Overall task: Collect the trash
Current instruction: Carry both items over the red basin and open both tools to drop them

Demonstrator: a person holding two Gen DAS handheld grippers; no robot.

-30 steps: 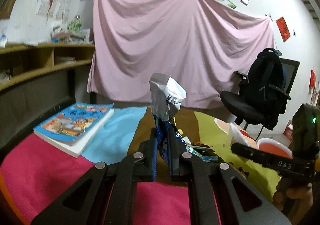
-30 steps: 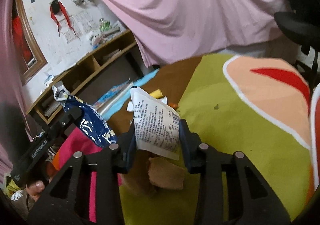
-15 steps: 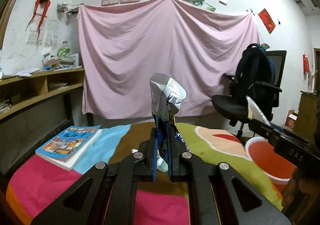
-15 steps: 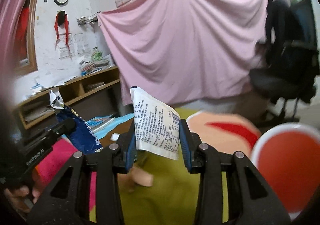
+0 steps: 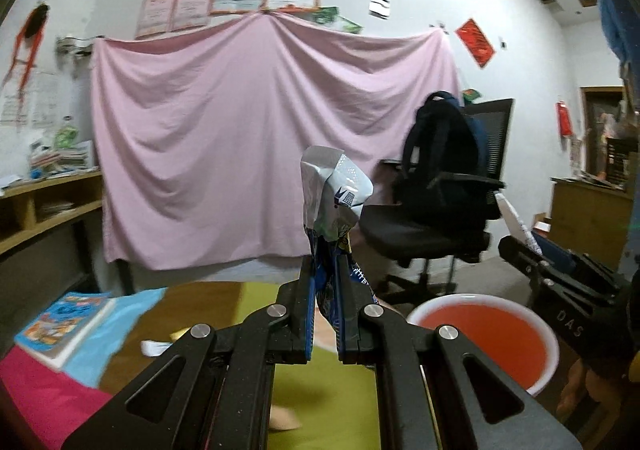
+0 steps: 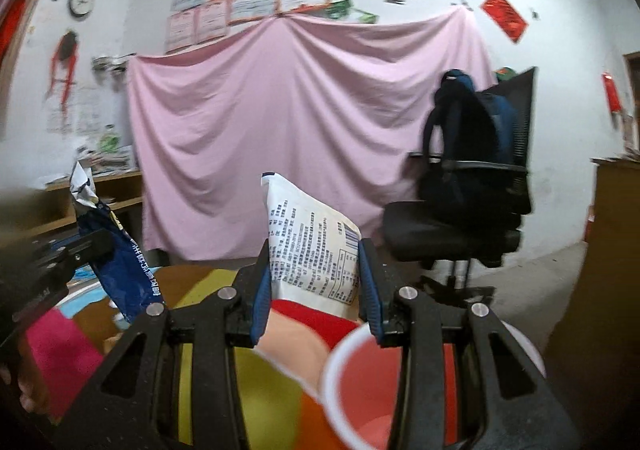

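Observation:
My left gripper (image 5: 323, 282) is shut on a blue and silver snack wrapper (image 5: 334, 196) that stands up between its fingers. It also shows in the right wrist view (image 6: 116, 250) at the left. My right gripper (image 6: 314, 270) is shut on a white printed packet (image 6: 312, 246). A red bin with a white rim (image 5: 484, 334) sits low at the right of the left wrist view, and just under my right gripper in the right wrist view (image 6: 360, 382). The right gripper (image 5: 516, 246) shows above the bin's far right side.
A colourful cloth (image 5: 52, 390) covers the table, with a book (image 5: 64, 322) at the left and small scraps (image 5: 154, 346) in the middle. A black office chair with a backpack (image 5: 444, 190) stands behind the bin. Wooden shelves (image 5: 44, 202) run along the left wall.
Both grippers have lifted and swung right with their wrappers still held. The red bin has come closer and now lies just below the right gripper.

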